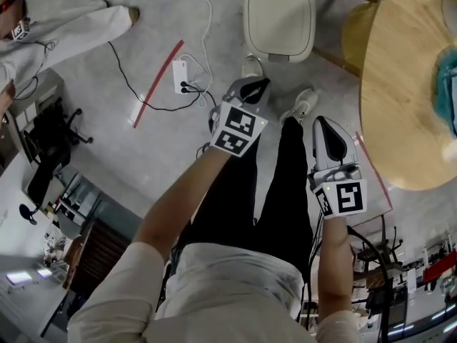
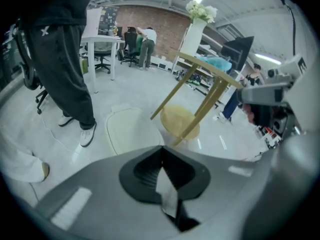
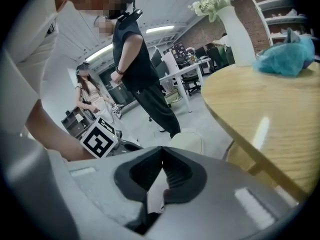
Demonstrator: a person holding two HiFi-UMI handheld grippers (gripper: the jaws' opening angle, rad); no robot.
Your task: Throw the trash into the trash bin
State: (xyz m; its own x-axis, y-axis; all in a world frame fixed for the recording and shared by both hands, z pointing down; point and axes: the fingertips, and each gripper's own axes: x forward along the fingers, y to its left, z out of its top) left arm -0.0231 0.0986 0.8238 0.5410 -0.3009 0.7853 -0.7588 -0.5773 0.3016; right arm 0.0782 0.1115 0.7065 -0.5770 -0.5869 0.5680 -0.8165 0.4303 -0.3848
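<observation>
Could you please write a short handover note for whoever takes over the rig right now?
Left gripper: shut, nothing held.
Right gripper: shut, nothing held, beside the table.
Bin: on the floor ahead, lid down.
Teal crumpled thing, probably the trash: lying on the table, untouched.
Done: nothing that shows.
Left: pick up the trash, get the bin open, drop it in.
</observation>
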